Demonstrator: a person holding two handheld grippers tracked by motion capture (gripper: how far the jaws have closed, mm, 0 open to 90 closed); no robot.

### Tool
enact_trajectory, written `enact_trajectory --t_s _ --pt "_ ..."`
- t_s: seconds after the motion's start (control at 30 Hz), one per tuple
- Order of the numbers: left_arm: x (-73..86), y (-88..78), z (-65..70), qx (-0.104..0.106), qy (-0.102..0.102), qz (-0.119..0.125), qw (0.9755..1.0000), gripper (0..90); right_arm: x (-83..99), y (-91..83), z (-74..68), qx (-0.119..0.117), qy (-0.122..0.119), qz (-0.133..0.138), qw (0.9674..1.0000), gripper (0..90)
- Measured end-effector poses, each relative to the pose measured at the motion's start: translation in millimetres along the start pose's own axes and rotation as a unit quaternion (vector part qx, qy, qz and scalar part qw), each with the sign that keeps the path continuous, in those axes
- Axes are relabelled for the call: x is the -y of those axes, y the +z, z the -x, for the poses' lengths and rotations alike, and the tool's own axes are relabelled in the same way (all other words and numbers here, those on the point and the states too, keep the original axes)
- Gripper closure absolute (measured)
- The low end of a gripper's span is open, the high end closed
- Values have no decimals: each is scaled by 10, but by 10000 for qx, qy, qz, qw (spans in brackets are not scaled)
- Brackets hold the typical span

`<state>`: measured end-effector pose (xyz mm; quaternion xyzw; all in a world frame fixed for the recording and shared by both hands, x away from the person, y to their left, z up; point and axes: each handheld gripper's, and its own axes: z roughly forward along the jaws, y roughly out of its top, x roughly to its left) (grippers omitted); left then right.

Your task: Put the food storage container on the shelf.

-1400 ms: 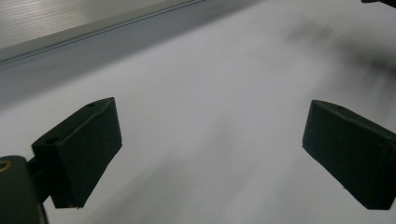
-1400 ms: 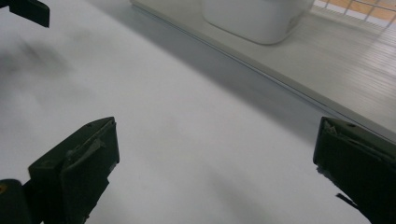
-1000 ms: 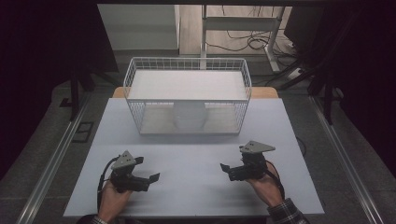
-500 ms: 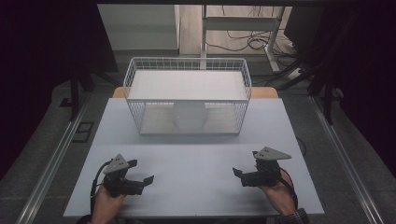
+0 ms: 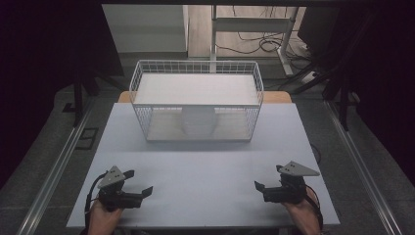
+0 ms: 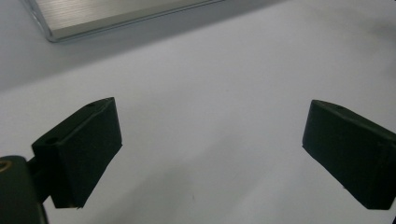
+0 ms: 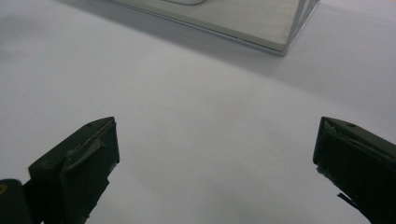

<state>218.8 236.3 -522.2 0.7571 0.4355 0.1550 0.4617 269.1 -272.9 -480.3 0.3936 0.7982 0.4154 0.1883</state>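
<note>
Grippers rest low over the near edge of the white table (image 5: 205, 166), well apart: the left gripper (image 5: 139, 183) at the near left, the right gripper (image 5: 266, 181) at the near right, each with jaws spread wide and grasping nothing. Far from both, the white wire basket (image 5: 195, 73) stands mid-table with a white cup (image 5: 198, 121) under its shelf

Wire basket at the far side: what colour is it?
White wire basket; clearest in the high view.
</note>
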Motion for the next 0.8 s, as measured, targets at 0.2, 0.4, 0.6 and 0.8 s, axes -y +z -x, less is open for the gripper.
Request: enact_trajectory --t_s 0.2,0.4,0.6,0.8 --pt "40 -26 -6 -1 -18 33 10000 32 117 -44 21 52 101 -79 9999 1" --pt "73 -29 -13 9 -68 -45 10000 28 235 -56 21 91 160 -223 9996 1" --pt "110 -3 -46 47 -217 -248 9994 20 299 -59 16 132 230 -347 9990 0" --pt "116 30 -54 84 -287 -394 9988 20 303 -49 33 155 292 -398 9987 0"
